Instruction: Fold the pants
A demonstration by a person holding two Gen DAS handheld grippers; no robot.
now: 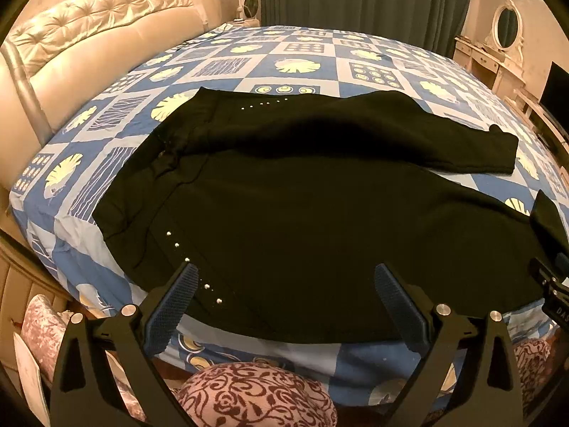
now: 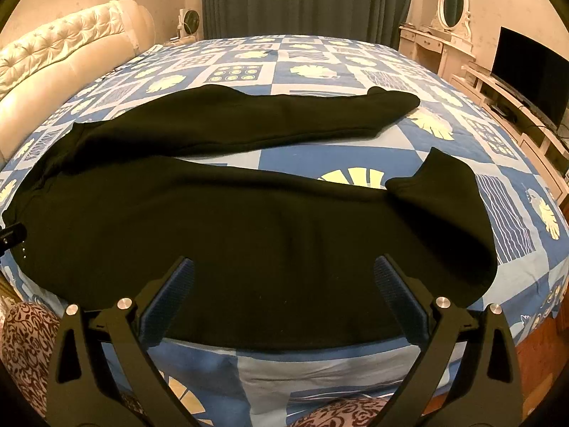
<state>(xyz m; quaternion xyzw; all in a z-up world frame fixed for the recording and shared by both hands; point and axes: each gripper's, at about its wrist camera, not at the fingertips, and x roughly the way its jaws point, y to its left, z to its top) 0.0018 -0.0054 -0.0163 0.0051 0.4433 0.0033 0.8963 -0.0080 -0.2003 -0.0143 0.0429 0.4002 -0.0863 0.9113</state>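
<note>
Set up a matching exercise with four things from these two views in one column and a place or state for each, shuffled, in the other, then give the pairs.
Things:
1. black fabric pants
2. tufted cream leather headboard
3. flat black television screen
4. left gripper

Places or states:
A. on a low unit right of the bed
B. spread flat, legs apart
C. fingers wide open, holding nothing
D. along the bed's left side

Pairs: 1-B, 2-D, 3-A, 4-C

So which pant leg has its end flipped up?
The near leg, closest to both open grippers: its cuff bends back toward the far leg, whose end lies flat.
</note>
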